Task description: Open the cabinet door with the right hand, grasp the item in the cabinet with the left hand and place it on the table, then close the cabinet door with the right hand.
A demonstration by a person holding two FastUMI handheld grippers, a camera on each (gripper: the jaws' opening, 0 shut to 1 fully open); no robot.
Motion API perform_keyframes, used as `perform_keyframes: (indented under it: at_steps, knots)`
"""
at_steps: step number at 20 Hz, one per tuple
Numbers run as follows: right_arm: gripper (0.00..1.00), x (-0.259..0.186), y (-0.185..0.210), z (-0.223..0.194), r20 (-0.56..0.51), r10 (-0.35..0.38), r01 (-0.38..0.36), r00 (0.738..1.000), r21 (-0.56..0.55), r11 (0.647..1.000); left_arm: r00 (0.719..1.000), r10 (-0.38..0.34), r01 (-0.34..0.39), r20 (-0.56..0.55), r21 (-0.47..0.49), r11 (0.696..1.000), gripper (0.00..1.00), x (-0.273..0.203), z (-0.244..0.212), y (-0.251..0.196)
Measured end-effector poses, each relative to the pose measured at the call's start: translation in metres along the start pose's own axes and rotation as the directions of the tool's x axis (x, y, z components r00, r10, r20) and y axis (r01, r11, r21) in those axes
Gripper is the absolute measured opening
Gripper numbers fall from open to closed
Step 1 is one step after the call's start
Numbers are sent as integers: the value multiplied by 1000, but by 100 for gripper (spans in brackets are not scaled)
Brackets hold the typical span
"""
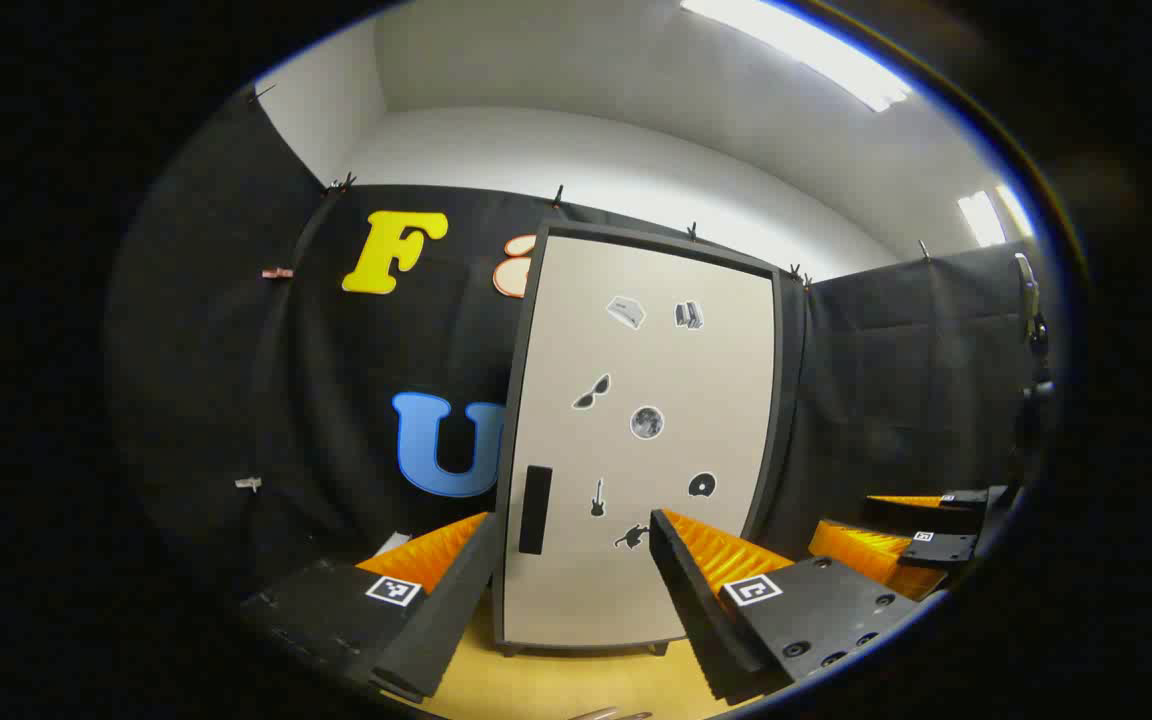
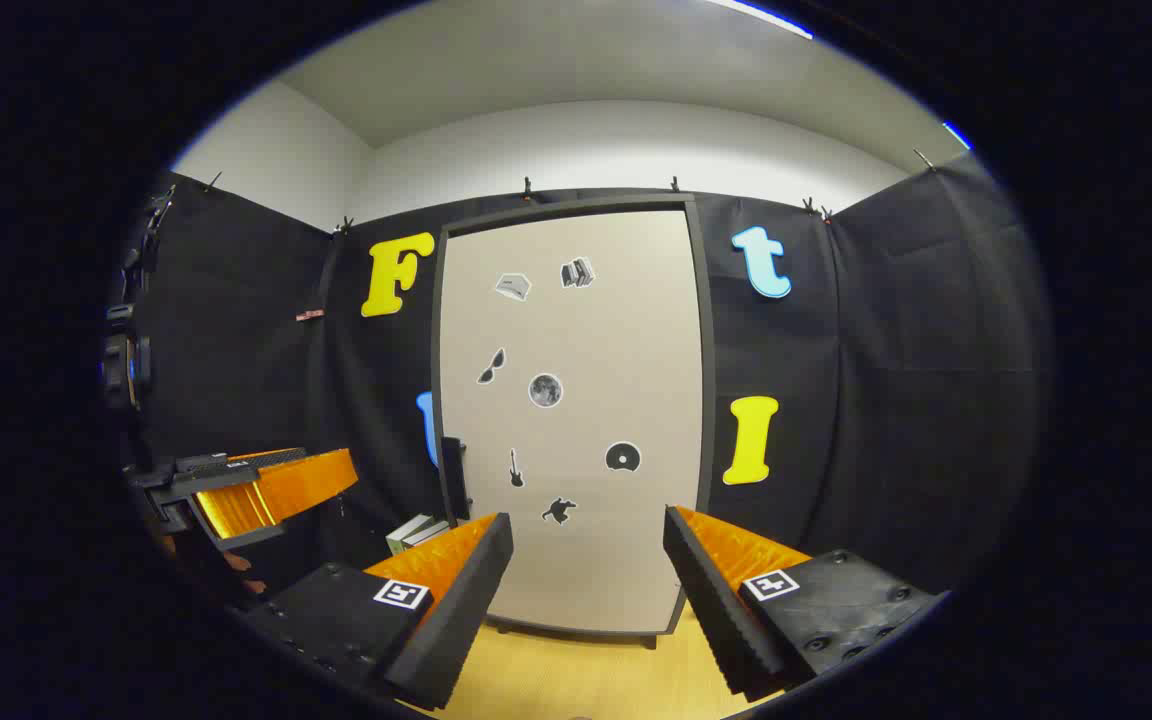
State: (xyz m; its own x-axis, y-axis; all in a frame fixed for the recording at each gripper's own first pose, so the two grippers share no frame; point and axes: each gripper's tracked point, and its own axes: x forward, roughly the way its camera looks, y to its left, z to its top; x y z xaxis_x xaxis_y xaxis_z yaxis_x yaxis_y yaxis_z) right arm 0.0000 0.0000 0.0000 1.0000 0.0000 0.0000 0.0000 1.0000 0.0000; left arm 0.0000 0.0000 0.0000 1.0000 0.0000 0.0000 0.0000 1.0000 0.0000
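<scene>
A tall cabinet (image 1: 636, 440) with a pale, sticker-covered door in a dark frame stands shut on the wooden table (image 1: 576, 685). Its dark handle (image 1: 534, 508) is low on the door's left edge. My left gripper (image 1: 571, 590) is open and empty, a short way in front of the door's lower part. In the right gripper view the same cabinet (image 2: 576, 420) faces me, handle (image 2: 454, 478) at the lower left. My right gripper (image 2: 586, 590) is open and empty before the door's bottom. Whatever is inside is hidden by the door.
The right gripper (image 1: 896, 545) is also seen far right in the left gripper view, and the left gripper (image 2: 256, 490) far left in the right gripper view. A small pale stack like books (image 2: 416, 532) lies left of the cabinet. Black cloth walls surround the table (image 2: 556, 680).
</scene>
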Motion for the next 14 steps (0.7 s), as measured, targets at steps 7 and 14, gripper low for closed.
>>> perform_keyframes:
  at_steps: [7,14]
  knots:
    - [98,13,36,-11,13,-30,30,999,-15,999,997,-58,61,-48,67,996,94,19,-13,28]
    - [97,27,59,-21,-4,-50,50,999,-27,998,995,-79,84,-55,96,992,94,31,-17,51]
